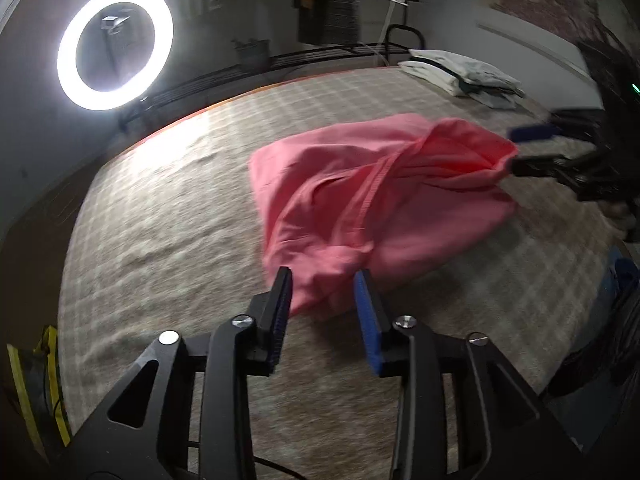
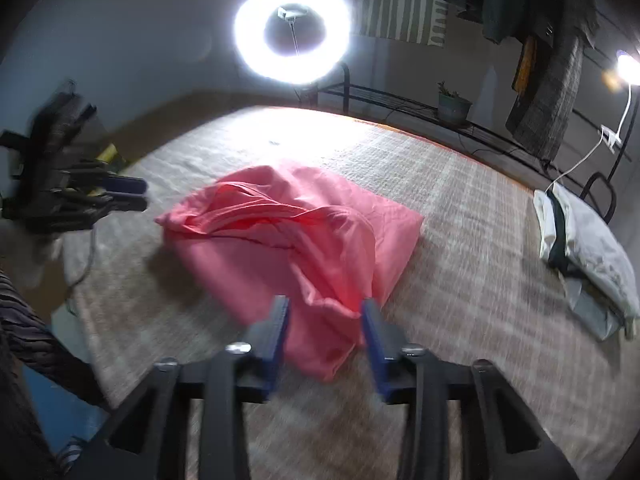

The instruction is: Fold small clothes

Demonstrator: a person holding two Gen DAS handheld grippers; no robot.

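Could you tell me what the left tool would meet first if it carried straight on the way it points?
Most likely the near corner of the pink garment, which lies between the open fingers of the left tool; depth is hard to judge.

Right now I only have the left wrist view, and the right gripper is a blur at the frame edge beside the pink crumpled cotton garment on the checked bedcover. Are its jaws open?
Observer: Open. In the right wrist view the right gripper has its jaws apart, and a corner of the pink crumpled cotton garment lies loose between them.
Operator: Any light on that side besides the round white ring light?
Observer: Yes. A small lit lamp head on a thin white stem shines at the far right. Your view cuts it off.
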